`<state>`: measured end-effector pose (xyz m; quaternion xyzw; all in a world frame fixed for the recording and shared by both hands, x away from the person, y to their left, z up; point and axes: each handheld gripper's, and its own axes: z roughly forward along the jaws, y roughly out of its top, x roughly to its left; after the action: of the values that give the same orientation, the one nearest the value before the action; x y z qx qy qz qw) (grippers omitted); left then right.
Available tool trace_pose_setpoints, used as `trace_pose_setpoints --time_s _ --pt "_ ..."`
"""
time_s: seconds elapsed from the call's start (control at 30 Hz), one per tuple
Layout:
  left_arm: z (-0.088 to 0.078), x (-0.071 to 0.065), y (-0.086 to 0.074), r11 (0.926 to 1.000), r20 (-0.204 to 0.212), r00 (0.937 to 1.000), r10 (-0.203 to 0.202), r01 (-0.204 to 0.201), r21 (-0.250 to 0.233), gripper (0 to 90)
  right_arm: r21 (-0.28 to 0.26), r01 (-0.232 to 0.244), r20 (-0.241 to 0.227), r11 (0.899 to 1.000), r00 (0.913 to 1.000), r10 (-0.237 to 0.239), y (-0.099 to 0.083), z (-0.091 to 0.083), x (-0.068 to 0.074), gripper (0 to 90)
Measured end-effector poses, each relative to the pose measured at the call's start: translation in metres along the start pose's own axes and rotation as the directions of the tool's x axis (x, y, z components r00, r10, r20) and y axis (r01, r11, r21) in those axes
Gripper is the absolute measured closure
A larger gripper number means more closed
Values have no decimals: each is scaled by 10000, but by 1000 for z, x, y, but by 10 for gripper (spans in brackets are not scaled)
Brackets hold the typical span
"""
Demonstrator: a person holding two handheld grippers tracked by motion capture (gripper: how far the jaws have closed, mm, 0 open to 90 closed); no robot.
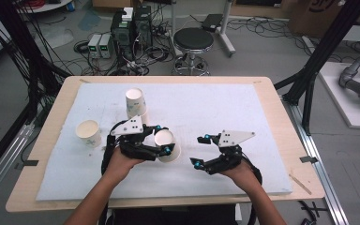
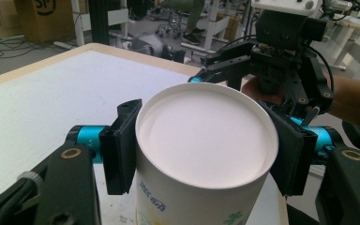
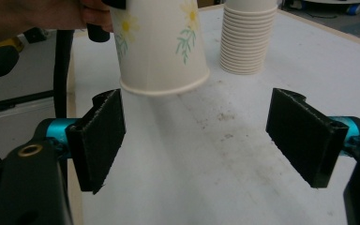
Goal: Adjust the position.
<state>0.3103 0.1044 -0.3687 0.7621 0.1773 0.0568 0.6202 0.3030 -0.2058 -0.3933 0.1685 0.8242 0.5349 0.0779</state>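
Observation:
A white paper cup with a flower print (image 1: 168,140) (image 2: 201,145) (image 3: 157,44) is held upside down, base up, with my left gripper (image 1: 164,139) (image 2: 206,157) shut on its sides. In the right gripper view its rim hangs a little above the white sheet. To its right my right gripper (image 1: 200,150) (image 3: 197,136) stands open, and nothing is between its pads (image 3: 101,138). A stack of upturned paper cups (image 1: 136,101) (image 3: 248,37) stands farther back, and a single cup (image 1: 88,132) sits at the left.
A white foam sheet (image 1: 225,103) covers the wooden table (image 1: 56,117). Beyond the far edge on the floor are a black stool (image 1: 193,40), computer cases (image 1: 131,26) and cables. Dark frame posts (image 1: 309,79) rise at both sides.

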Motion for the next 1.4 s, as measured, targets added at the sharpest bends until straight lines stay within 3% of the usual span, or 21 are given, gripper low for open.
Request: trace_pose_setpoints --time_s 0.27,0.73,1.4 --pt "6 -4 0 9999 156 9998 79 -81 148 355 -30 166 -513 9999 9985 -168 6 11 2 204" --pt "21 -12 0 9989 965 9950 252 -290 380 354 79 257 -1176 9996 9928 -246 2 20 8 204" --pt "34 -20 1 9993 1669 9859 103 -163 349 355 4 357 -1700 9994 9848 -351 1 30 14 206"
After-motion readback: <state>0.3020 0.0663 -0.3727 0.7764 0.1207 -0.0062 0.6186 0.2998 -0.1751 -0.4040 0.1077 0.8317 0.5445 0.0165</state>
